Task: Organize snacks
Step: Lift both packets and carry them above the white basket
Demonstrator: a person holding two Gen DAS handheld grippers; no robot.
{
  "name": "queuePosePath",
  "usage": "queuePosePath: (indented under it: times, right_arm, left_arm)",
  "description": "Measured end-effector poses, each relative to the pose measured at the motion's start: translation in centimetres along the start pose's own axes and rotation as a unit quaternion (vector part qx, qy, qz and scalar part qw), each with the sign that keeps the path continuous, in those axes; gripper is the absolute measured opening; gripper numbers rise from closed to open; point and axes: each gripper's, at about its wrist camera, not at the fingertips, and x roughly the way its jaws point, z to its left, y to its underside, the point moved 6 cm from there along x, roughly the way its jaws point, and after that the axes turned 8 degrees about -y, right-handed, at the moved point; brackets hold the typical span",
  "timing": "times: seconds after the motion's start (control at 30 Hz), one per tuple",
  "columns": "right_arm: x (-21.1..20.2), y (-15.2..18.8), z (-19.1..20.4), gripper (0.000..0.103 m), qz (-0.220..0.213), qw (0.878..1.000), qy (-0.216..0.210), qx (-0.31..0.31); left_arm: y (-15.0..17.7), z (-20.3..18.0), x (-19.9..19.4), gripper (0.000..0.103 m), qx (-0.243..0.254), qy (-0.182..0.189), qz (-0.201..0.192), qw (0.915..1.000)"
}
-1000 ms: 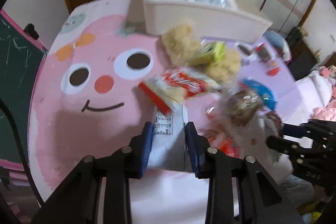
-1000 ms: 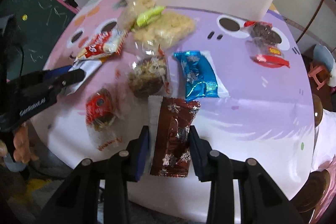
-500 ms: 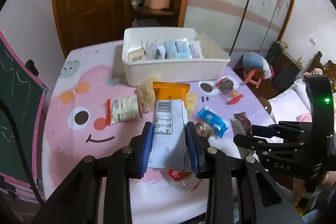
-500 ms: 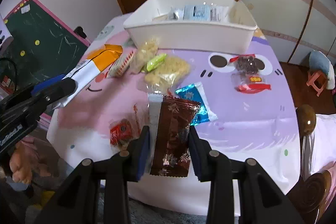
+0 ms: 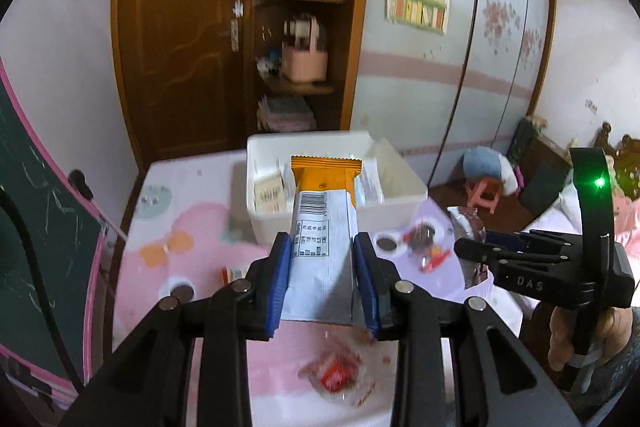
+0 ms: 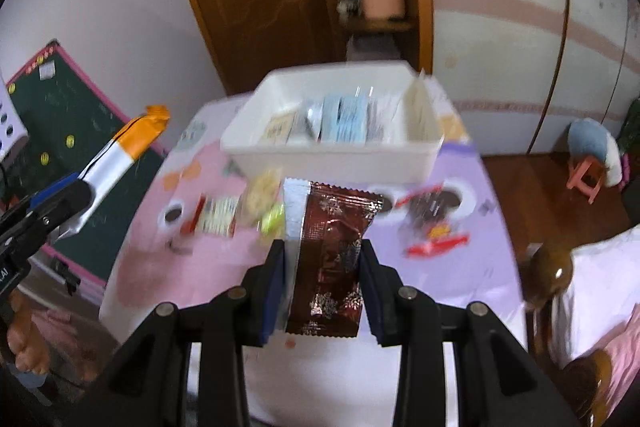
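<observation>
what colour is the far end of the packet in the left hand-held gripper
Orange, above a white body with a barcode, on the packet; clearest in the left wrist view.

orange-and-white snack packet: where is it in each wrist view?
Left wrist: orange-and-white snack packet at centre, clamped in the left gripper, orange end up.
Right wrist: same packet at far left, slanting up from the left gripper.
Shared landmark: white bin on the table.
</observation>
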Motion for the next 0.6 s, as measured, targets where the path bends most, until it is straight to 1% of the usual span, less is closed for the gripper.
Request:
queuePosePath:
  times: [0.07, 0.1, 0.17, 0.23, 0.37, 0.43, 0.6]
  right_arm:
    - [-1.0, -1.9, -0.2, 0.035, -0.025, 1.000, 0.010, -0.007]
    - [-1.8, -3.0, -0.4, 0.035, -0.047, 0.999, 0.025, -0.013]
    - [-2.8, -4.3, -0.6, 0.035, -0.076, 0.996, 0.046, -0.023]
    - [-3.8, -5.9, -0.8, 0.035, -0.107, 0.992, 0.057, -0.025]
    - [-4.3, -8.2, -1.4, 0.035, -0.133, 0.989, 0.058, -0.022]
    - [-4.2, -9.7, -1.5, 0.035, -0.140, 0.988, 0.060, -0.026]
    - [-3.9, -13.5, -0.7, 0.035, -0.157, 0.985, 0.061, -0.038]
  left_arm:
    - [-1.4, 0.3, -0.4, 0.030, -0.005, -0.005, -0.013, 0.9999]
    - [-2.5, 0.5, -0.6, 0.030, -0.008, -0.009, -0.024, 0.9996]
    - [-3.7, 0.8, -0.8, 0.030, -0.013, -0.013, -0.038, 0.9991]
    - [-5.2, 1.1, -1.0, 0.030, -0.019, -0.018, -0.051, 0.9984]
    - [-8.3, 1.8, -0.6, 0.030, -0.028, -0.029, -0.071, 0.9966]
    - [-9.8, 1.9, -0.2, 0.030, -0.034, -0.032, -0.078, 0.9959]
    - [-12.8, 1.8, 1.9, 0.031, -0.035, -0.048, -0.077, 0.9953]
